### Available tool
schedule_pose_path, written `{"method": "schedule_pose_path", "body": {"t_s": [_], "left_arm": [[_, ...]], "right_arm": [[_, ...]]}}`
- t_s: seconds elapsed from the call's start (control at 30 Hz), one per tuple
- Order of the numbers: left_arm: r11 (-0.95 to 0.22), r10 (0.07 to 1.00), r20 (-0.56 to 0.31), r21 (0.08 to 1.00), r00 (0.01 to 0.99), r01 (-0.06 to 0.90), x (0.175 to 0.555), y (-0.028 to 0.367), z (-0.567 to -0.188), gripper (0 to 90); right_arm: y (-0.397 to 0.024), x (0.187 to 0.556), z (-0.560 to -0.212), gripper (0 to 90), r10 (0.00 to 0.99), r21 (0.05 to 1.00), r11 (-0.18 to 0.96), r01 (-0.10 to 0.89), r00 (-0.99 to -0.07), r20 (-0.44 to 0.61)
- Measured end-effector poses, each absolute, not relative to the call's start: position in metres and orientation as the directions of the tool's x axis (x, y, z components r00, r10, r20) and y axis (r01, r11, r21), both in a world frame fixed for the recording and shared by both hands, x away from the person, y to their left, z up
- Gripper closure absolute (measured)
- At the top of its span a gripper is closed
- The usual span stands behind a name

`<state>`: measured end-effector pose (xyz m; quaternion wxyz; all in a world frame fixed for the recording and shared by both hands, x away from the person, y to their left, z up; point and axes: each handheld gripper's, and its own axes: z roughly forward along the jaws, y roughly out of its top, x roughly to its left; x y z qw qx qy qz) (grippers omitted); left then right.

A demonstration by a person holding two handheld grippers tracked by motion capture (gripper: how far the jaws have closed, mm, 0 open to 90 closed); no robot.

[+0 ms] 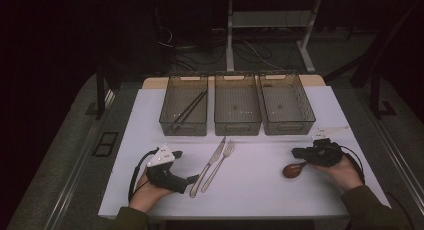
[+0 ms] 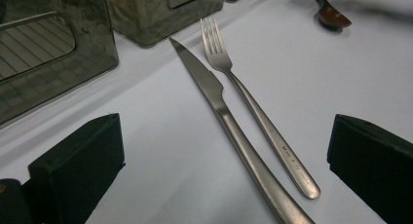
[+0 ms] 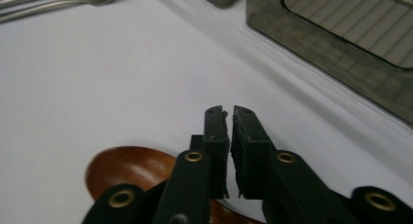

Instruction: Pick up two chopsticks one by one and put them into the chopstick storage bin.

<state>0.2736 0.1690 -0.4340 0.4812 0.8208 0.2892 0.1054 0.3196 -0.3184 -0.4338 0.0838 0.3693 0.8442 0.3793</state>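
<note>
The right claw (image 3: 229,151) has its jaws nearly together above the brown wooden spoon (image 1: 293,169) at the near right of the white tabletop (image 1: 260,190); a grip isn't clear. Pinching empty, it risks leaving the spoon behind. The left claw (image 2: 219,160) gapes, empty.

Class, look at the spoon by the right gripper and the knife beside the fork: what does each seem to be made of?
Spoon: probably wood, perhaps lacquered; reddish-brown bowl with a soft sheen. Knife: likely stainless steel with a brushed finish; grey, one piece, dull reflections along blade and handle.
</note>
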Motion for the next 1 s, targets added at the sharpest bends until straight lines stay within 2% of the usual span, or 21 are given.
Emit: {"method": "schedule_pose_path", "body": {"t_s": [0.07, 0.67, 1.0], "left_arm": [[-0.372, 0.576, -0.104, 0.850, 0.811, 0.373, 0.274, 0.169, -0.434, 0.0], [-0.373, 0.570, -0.112, 0.847, 0.814, 0.379, 0.273, 0.169, -0.435, 0.0], [-0.371, 0.570, -0.117, 0.846, 0.813, 0.382, 0.274, 0.170, -0.437, 0.0]], "right_arm": [[-0.320, 0.322, -0.436, 88.6, 0.695, 0.689, 0.440, 0.576, -0.704, 0.145], [-0.335, 0.318, -0.443, 88.9, 0.733, 0.613, 0.482, 0.626, -0.671, 0.108], [-0.338, 0.312, -0.442, 88.9, 0.734, 0.606, 0.487, 0.629, -0.671, 0.107]]}}
